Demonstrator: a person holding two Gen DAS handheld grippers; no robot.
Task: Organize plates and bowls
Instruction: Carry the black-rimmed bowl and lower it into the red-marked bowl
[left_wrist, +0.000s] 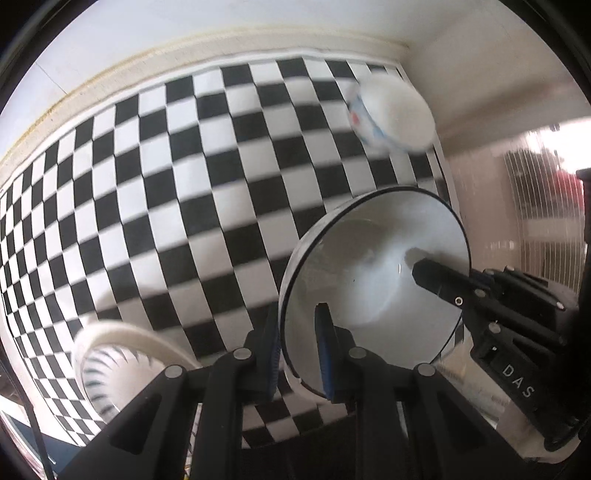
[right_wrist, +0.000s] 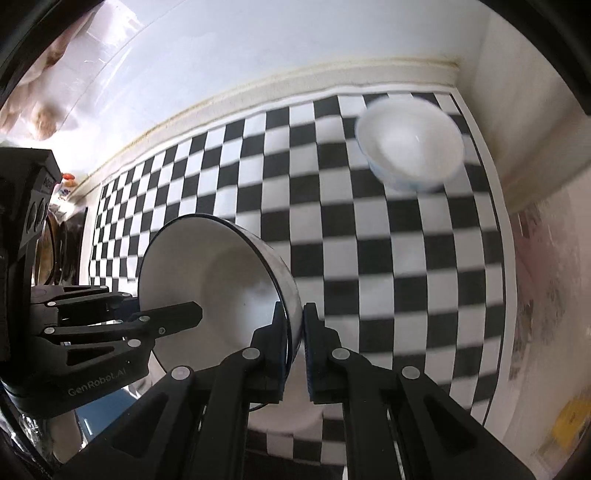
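A white bowl with a thin dark rim (left_wrist: 373, 266) (right_wrist: 221, 280) hangs tilted above the black-and-white checkered mat (left_wrist: 184, 184) (right_wrist: 369, 258), gripped from two sides. My left gripper (left_wrist: 299, 325) is shut on its rim, one pad inside and one outside. My right gripper (right_wrist: 295, 321) is shut on the opposite rim in the same way. In each wrist view, one finger of the other gripper (left_wrist: 439, 282) (right_wrist: 173, 314) lies inside the bowl. A white bowl with blue markings (left_wrist: 399, 114) (right_wrist: 410, 144) sits near the mat's far right corner.
A white bowl with dark radial stripes (left_wrist: 110, 362) stands on the mat at the lower left of the left wrist view. A white dish (right_wrist: 291, 413) lies on the mat under the right gripper. White walls border the mat behind (right_wrist: 295, 44) and to the right.
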